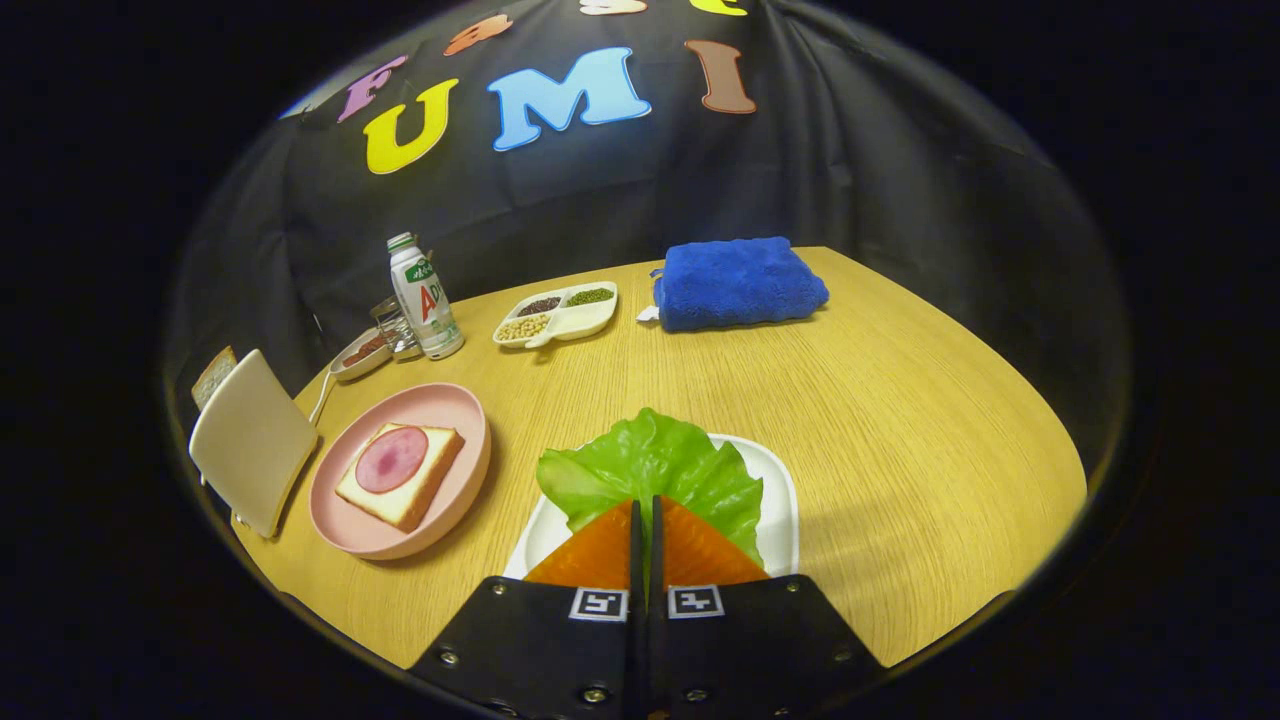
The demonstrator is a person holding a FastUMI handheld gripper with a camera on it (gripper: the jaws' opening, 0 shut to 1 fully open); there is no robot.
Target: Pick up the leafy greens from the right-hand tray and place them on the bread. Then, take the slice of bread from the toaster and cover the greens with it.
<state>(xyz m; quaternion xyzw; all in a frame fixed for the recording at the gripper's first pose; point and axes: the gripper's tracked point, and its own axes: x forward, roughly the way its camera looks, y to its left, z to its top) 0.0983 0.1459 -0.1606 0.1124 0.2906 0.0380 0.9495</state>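
Your gripper [645,505] has its fingers drawn nearly together, a thin edge of the lettuce leaf [650,465] pinched in the slit between them. The leaf spreads just ahead of the tips, bright green, crinkled and glossy, on the white tray [780,500] at lower centre. Left of it, the ham-topped bread [400,475] sits on a pink plate [345,520], beside the toaster [250,440].

Green leafy greens [650,465], pink plate [455,405]

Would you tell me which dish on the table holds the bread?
The round pink plate, left of the shut jaws; the white rectangular tray holds green lettuce.
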